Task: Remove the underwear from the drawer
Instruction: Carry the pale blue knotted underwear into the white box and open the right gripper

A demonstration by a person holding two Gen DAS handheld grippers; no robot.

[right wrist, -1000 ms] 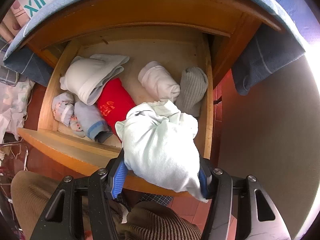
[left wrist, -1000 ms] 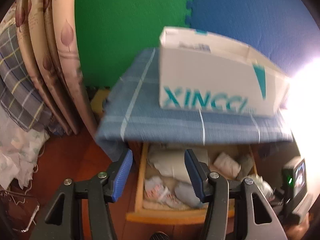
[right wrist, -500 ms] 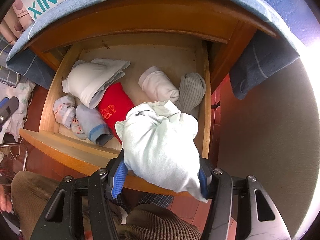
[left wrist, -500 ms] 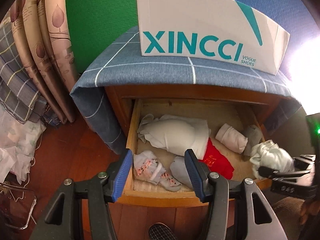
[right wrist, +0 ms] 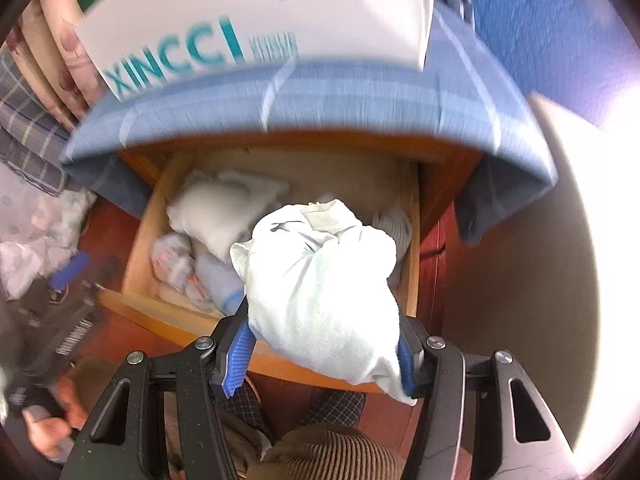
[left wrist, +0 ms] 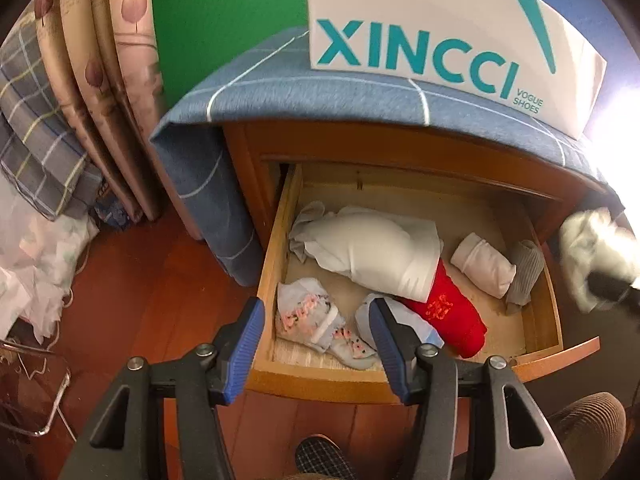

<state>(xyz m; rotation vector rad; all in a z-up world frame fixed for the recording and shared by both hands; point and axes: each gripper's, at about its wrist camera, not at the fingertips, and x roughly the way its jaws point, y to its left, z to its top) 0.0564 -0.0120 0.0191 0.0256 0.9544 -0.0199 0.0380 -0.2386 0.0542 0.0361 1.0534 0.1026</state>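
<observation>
The wooden drawer [left wrist: 276, 264] stands open under a cabinet draped in blue checked cloth. My right gripper [right wrist: 324, 344] is shut on a pale mint bundle of underwear [right wrist: 324, 292] and holds it above the drawer's front right corner; the bundle also shows blurred at the right edge of the left wrist view [left wrist: 592, 252]. My left gripper [left wrist: 316, 344] is open and empty, above the drawer's front left edge. Inside lie a white folded garment [left wrist: 372, 252], a red roll [left wrist: 448, 316], a floral piece [left wrist: 312, 316], a white roll [left wrist: 484, 264] and a grey sock [left wrist: 528, 272].
A white XINCCI shoe box [left wrist: 440, 32] sits on the cloth-covered cabinet top [left wrist: 320, 92]. Curtains and plaid fabric [left wrist: 60, 92] hang at the left. Crumpled cloth [left wrist: 36, 256] lies on the red wood floor. A pale wall [right wrist: 520, 300] stands right of the cabinet.
My right gripper has lifted the mint bundle up and away from the drawer, with motion blur. My left gripper has tilted down and moved closer to the drawer's front left.
</observation>
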